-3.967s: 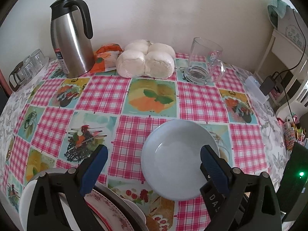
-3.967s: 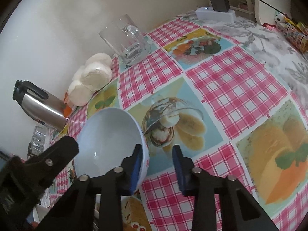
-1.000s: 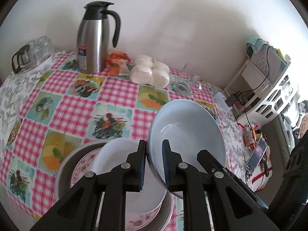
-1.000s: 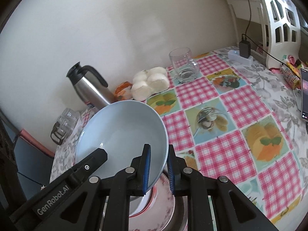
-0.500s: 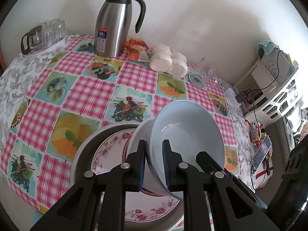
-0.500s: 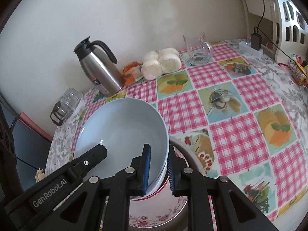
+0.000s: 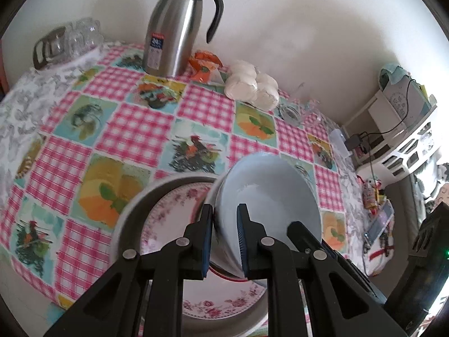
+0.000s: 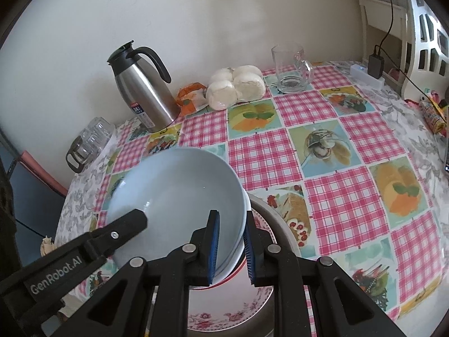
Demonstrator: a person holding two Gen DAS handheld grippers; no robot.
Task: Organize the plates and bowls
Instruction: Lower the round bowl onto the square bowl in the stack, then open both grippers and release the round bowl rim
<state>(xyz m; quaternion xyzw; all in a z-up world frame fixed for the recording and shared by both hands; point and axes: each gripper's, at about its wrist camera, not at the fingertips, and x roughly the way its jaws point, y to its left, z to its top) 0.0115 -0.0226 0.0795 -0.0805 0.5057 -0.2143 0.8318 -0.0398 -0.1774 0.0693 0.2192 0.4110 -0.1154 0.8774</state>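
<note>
Pale blue bowl [image 8: 174,193]: smooth, glossy glazed ceramic. Flask [image 8: 146,95]: brushed metal body, black plastic lid and handle; mug [image 8: 291,68]: clear glass. Tablecloth [image 8: 350,191]: smooth, faintly sheened printed covering; gripper pads [image 8: 213,244]: ribbed blue on matt black plastic.

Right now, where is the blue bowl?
The blue bowl is low in both wrist views, pinched at opposite rims by the left gripper and right gripper, over a white bowl on the flowered plate.
</note>
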